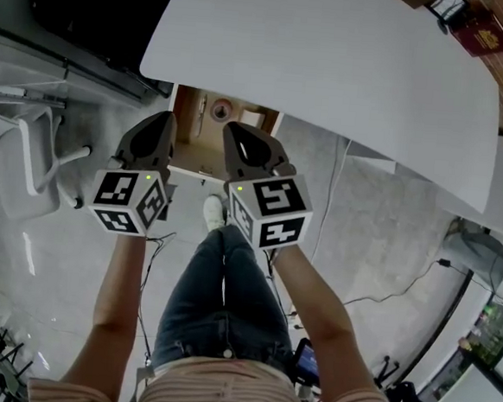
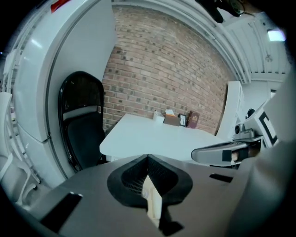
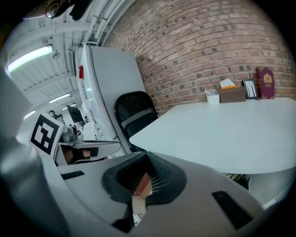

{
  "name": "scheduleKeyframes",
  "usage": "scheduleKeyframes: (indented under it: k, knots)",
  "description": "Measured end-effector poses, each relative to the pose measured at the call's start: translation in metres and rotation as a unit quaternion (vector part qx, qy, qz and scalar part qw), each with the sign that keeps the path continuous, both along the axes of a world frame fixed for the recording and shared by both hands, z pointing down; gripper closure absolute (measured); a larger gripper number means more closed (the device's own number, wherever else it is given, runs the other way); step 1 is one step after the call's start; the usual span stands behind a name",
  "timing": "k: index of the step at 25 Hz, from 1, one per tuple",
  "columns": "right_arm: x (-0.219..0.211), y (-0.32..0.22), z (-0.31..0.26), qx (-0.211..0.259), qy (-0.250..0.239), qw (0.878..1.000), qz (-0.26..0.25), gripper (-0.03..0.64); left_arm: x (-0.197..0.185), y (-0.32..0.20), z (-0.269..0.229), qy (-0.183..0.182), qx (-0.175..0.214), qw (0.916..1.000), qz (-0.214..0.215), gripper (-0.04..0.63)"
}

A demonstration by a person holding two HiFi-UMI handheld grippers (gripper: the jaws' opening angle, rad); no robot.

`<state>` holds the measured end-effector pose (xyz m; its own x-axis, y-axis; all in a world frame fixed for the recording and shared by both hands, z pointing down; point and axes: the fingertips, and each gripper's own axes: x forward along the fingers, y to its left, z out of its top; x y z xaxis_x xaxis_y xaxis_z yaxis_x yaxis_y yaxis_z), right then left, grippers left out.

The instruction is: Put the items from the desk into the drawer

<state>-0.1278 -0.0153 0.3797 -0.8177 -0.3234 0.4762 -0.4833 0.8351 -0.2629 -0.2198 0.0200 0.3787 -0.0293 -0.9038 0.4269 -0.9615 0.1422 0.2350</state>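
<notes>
Left claw [image 1: 164,121] and right claw [image 1: 233,132] side by side at frame centre, both closed, empty. Wooden drawer [image 1: 205,153] between them; white surface [image 1: 332,63] upper right.

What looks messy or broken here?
Nothing is spilled or broken. The only odd bit is the drawer under the desk, which stands open. The book and box stand upright at the desk's far edge.

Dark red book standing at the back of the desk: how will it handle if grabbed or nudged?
The book stands upright on its narrow edge, so a nudge would probably tip it. It looks like a stiff hardcover, likely rigid when pinched, maybe heavy for its size.
</notes>
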Motion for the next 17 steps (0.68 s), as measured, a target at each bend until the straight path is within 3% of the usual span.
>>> scheduleKeyframes:
  k: [7,17]
  knots:
    - [0.008,0.008,-0.064,0.052,-0.043,0.998,0.003,0.6,0.012,0.019,-0.062,-0.024,0.058,0.9979,0.014,0.586]
    - [0.029,0.03,-0.132,0.11,-0.078,0.991,0.001,0.6,0.021,0.055,-0.127,-0.043,0.109,0.993,0.014,0.586]
